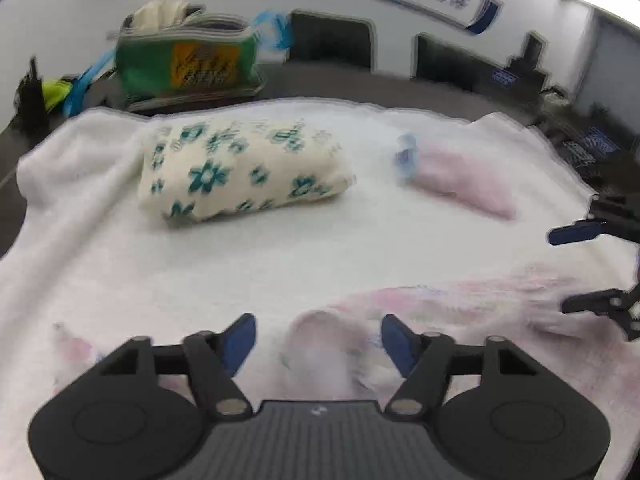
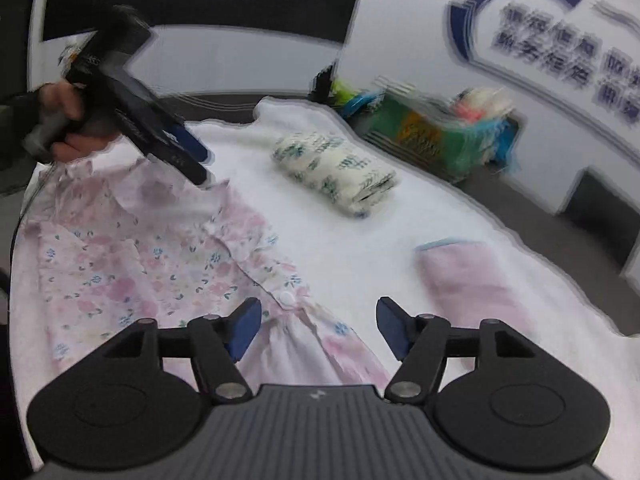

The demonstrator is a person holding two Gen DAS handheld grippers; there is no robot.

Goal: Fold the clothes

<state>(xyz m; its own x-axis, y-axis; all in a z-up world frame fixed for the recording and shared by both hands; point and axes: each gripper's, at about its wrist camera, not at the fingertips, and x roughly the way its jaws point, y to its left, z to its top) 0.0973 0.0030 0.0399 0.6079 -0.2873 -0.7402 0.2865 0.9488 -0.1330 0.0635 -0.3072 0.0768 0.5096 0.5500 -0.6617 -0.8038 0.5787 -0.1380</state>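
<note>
A white towel (image 1: 280, 264) covers the table, and all the clothes lie on it. The pink floral garment (image 2: 160, 264) lies spread flat at the near side of the towel, with a small white button (image 2: 286, 297) close to its edge.

The left gripper (image 1: 318, 340) hangs over one end of this garment with its jaws apart; a fold of pink cloth rises between the blue pads (image 1: 240, 338), but they do not press on it. In the right wrist view this same gripper is at the near left corner of the towel, held by a hand (image 2: 68, 120), just above the top edge of the garment.

The right gripper (image 2: 318, 330) hangs over the other end of the garment, near the button. Its jaws also stand apart, and the cloth below them is not clamped.

A folded cream cloth with teal flowers (image 1: 240, 172) rests toward the far side of the towel. A folded pink cloth (image 2: 472, 280) lies well apart from it, near the right edge. Behind the far edge, on the dark table, stands a green bag (image 1: 188, 66) with blue handles.
</note>
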